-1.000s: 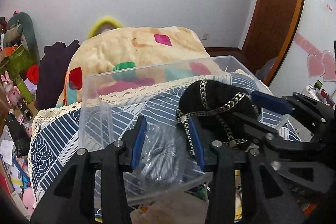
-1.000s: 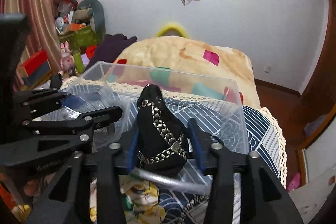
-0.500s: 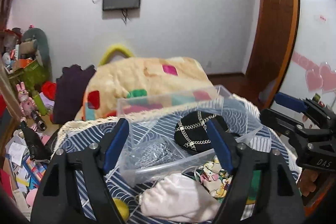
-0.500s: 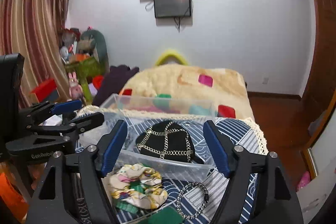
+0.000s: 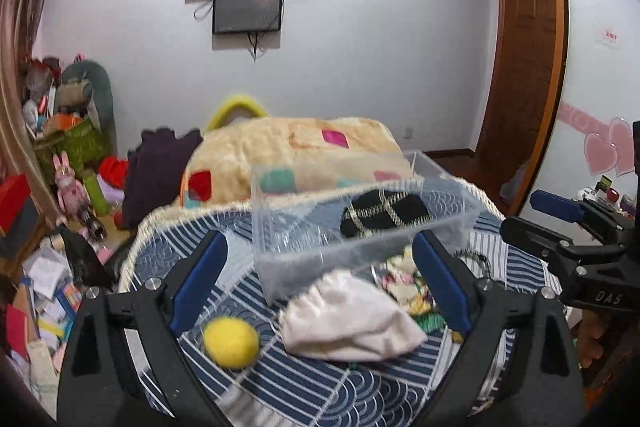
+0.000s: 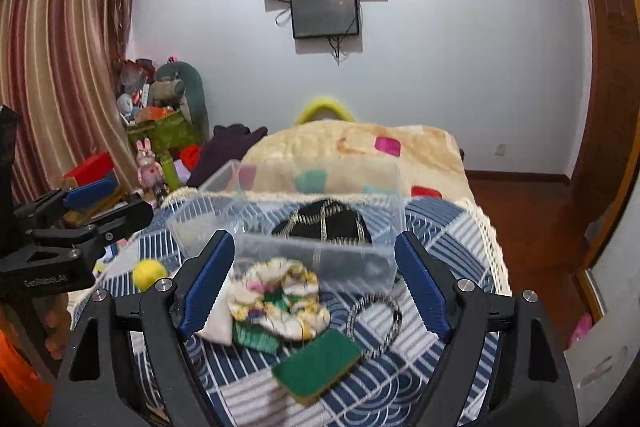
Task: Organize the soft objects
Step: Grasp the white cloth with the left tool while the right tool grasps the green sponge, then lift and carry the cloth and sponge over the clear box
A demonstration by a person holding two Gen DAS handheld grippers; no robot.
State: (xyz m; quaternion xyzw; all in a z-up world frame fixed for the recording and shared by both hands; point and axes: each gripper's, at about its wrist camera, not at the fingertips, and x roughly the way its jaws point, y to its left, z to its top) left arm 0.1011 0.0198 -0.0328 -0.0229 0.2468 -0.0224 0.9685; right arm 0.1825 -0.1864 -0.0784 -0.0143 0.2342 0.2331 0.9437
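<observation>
A clear plastic box (image 5: 280, 227) (image 6: 224, 199) stands on the blue patterned cloth with a black chain-trimmed hat (image 5: 384, 215) (image 6: 324, 223) inside. In front of it lie a yellow ball (image 5: 230, 343) (image 6: 149, 273), a white cloth pouch (image 5: 352, 319), a floral scrunchie (image 6: 276, 291), a green sponge (image 6: 316, 363) and a braided hair tie (image 6: 374, 323). My left gripper (image 5: 320, 247) (image 6: 112, 203) hovers before the box, jaws opening, holding nothing. My right gripper (image 6: 314, 243) (image 5: 536, 217) is beside it, jaws also opening, nothing gripped.
Behind the cloth's lace edge (image 5: 192, 215) is a bed with a beige blanket (image 5: 296, 147). Toys, boxes and papers (image 5: 60, 187) crowd the left side. A wooden door (image 5: 520, 67) and bare floor (image 6: 520, 211) are to the right.
Both grippers have pulled back from the box and risen, their jaws spreading wide. The right one let go of the black hat, which now lies in the box.
</observation>
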